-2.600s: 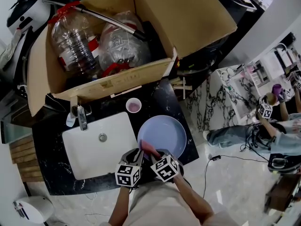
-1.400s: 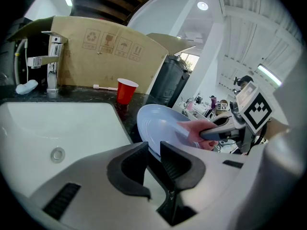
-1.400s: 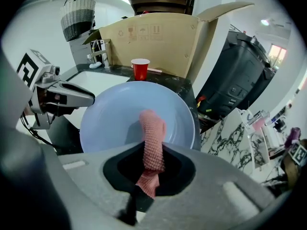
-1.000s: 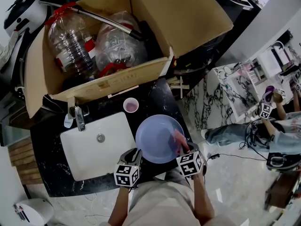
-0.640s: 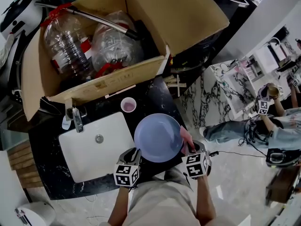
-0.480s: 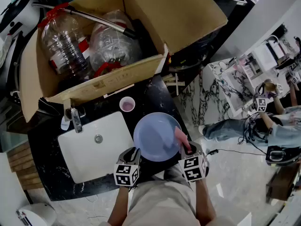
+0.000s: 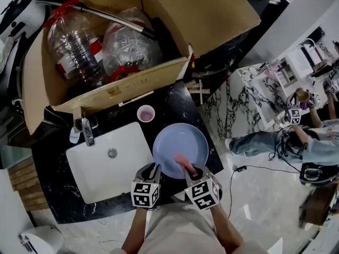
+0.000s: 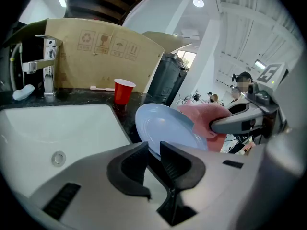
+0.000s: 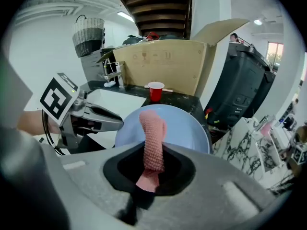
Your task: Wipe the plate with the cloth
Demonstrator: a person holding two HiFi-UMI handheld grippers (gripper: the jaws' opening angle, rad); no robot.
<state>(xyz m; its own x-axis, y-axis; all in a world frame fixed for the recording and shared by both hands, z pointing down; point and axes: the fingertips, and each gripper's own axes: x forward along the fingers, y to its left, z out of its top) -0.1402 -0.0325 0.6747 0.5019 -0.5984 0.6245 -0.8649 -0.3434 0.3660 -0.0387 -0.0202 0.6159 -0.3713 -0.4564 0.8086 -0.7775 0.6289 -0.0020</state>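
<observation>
While right gripper [image 7: 187,170] pinches the pink cloth [image 7: 181,160], its free end lying on the pale blue plate's [image 7: 183,142] near side, left gripper [image 7: 154,169] clamps that plate's near rim; plate sits on black counter [image 7: 175,106] just beside white sink [image 7: 103,165], small cup [image 7: 145,112] beyond it.

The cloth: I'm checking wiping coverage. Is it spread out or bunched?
Bunched. The cloth stands as a narrow roll clamped in the right gripper, over the plate.
</observation>
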